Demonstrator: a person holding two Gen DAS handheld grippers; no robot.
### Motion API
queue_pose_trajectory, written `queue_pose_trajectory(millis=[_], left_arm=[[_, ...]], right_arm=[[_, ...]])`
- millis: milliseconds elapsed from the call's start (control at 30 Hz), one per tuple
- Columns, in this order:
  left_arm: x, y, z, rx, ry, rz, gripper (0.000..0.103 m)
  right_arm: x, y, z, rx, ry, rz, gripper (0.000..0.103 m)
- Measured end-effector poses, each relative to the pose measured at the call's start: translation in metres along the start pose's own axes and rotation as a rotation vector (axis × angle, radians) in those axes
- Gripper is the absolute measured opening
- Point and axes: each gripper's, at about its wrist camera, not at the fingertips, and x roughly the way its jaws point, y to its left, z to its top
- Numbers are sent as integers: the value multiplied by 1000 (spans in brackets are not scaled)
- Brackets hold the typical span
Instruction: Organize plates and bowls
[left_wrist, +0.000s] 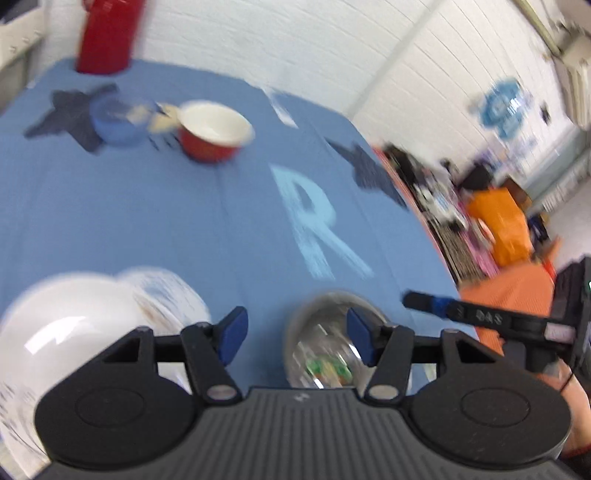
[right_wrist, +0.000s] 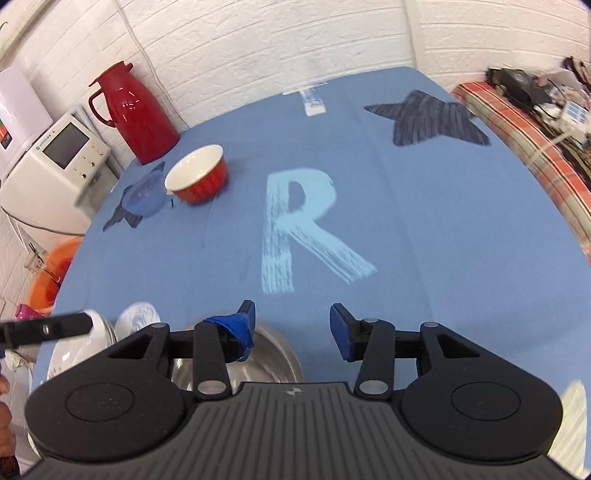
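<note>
Showing both grippers released and empty: left gripper (left_wrist: 295, 332), right gripper (right_wrist: 291, 325). At lower centre of either view sits your steel bowl (left_wrist: 325, 347), light, stiff, slick; pinch its rim. White plates (left_wrist: 62, 332) at lower left look brittle and heavier; take an edge. Upper left, the red bowl (right_wrist: 197, 173) touches the blue bowl (right_wrist: 146, 197); the red one is likely ceramic.

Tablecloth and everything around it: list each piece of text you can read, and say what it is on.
"R": large pale letter on the blue tablecloth.
White appliance: small label above its screen, too small to read.
Right gripper finger seen in the left wrist view: raised characters, too blurred.
Red flask: no text.
</note>
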Motion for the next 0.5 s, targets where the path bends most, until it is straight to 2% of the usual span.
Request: queue_pose_trajectory(millis=[133, 267, 367, 500], left_arm=[[20, 44, 52, -126, -28, 53, 58], [53, 70, 101, -253, -55, 63, 58], [88, 80, 129, -325, -62, 95, 58], [128, 97, 148, -435, -53, 126, 58]], right_arm=[[43, 24, 45, -31, 19, 26, 30], [99, 57, 100, -64, 45, 52, 30], [142, 79, 133, -93, 52, 63, 30], [194, 103, 162, -168, 91, 51, 32]])
